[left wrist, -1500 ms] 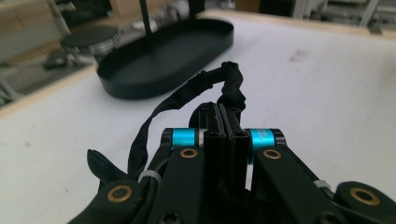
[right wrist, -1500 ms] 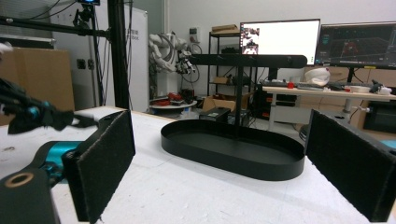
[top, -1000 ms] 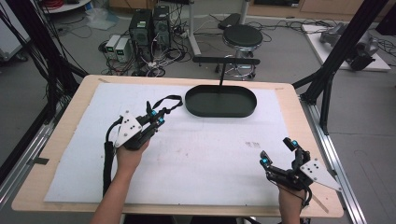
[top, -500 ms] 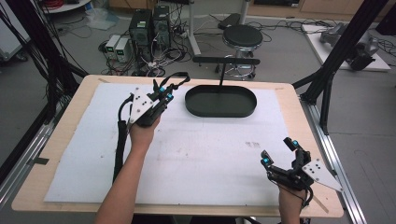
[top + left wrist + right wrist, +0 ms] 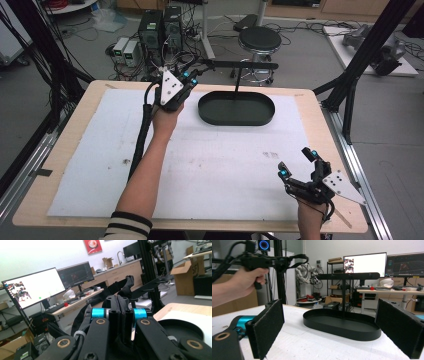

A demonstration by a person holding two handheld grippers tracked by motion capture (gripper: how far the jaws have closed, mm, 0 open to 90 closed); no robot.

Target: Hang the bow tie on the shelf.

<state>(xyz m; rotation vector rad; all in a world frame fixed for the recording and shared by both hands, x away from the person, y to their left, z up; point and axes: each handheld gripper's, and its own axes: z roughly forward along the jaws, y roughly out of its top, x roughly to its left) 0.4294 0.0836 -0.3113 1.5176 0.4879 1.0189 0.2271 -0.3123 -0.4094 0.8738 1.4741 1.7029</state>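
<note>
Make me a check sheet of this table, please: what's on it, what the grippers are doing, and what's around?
Surface: wooden table under a white sheet, faintly smudged.
Job's things: black oval tray with an upright post and crossbar; nothing seen inside.
Clutter: nothing seen.
Grippers: left hand-held gripper raised at the far edge beside the tray, jaws shut on a black strap; right hand-held gripper low at the near right corner, jaws wide open.
Cables: black cable along the left forearm.
Surroundings: black stool, computer towers, floor wires.

Black oval tray between parted jaws
</note>
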